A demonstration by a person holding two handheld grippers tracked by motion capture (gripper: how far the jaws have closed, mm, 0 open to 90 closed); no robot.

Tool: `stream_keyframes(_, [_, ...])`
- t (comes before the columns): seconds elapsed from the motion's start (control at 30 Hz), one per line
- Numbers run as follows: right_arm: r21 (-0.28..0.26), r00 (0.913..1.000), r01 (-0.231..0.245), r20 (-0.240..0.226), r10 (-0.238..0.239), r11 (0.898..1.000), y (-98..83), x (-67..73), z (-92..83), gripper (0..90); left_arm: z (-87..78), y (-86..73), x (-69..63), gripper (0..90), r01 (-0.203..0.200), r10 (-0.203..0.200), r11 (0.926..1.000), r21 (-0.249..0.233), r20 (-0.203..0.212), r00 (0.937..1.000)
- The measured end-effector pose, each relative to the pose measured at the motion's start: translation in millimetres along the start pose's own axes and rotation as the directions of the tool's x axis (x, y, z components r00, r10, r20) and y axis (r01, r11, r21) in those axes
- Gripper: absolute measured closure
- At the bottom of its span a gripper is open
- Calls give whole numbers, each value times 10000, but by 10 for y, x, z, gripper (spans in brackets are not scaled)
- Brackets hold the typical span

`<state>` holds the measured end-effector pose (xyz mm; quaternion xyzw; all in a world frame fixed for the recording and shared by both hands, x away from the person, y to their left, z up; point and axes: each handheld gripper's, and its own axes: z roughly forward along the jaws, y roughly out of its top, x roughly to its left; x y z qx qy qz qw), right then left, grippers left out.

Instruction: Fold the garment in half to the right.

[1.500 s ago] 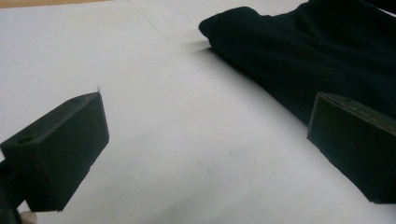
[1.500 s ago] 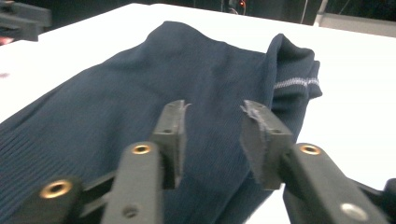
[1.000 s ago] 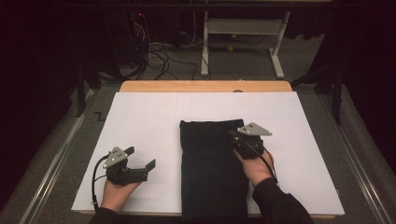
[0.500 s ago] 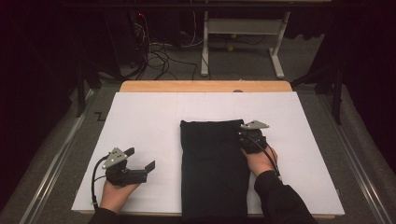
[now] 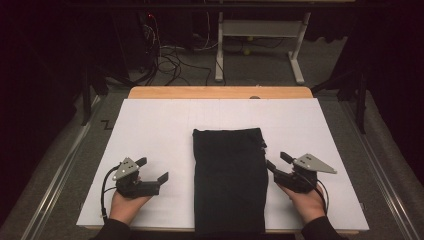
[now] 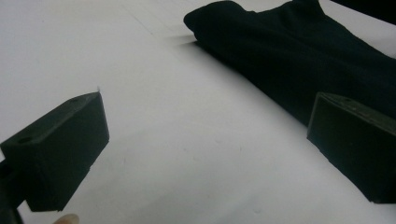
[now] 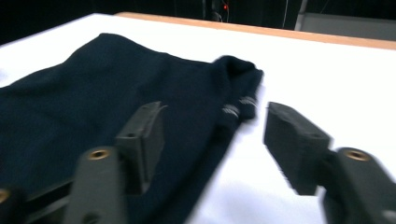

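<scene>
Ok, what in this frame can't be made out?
- Dark folded cloth: near end cut off by the high view's bottom edge; garment type unclear.
- Pale marks on the cloth's edge, right gripper view: blurred, unreadable.
- Small object on the table's far rim, high view: too small to identify.

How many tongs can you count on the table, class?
2. The left tongs sit on the white sheet left of the folded dark cloth; the right tongs sit at the cloth's right edge. Both are open and empty.
</scene>
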<state>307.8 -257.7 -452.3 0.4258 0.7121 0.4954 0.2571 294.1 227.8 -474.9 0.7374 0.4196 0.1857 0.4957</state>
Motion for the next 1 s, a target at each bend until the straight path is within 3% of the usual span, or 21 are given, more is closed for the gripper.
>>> stream_keyframes(0.07, [-359,9999,-160,33,162,9992,-75,-69,-108,177,18,2,-23,0,-3,4,10000,-75,170,9999])
stream_keyframes(0.27, [-990,9996,-87,240,112,9950,-176,-125,-409,3,-12,19,-86,0,-148,172,9972,-728,314,9994])
stream_keyframes(0.4, [-1115,9996,-62,255,91,9937,-241,-115,-565,0,-46,-9,-109,0,-296,334,9964,-791,469,9983])
stream_keyframes(0.67, [-1010,9981,540,353,-507,9934,-247,-65,-532,0,-81,4,-66,0,-67,119,9953,-961,537,9985])
stream_keyframes(1.0, [-991,9981,427,476,-381,9942,-245,-88,-523,0,-160,1,-18,0,188,-134,9927,-1195,464,9988])
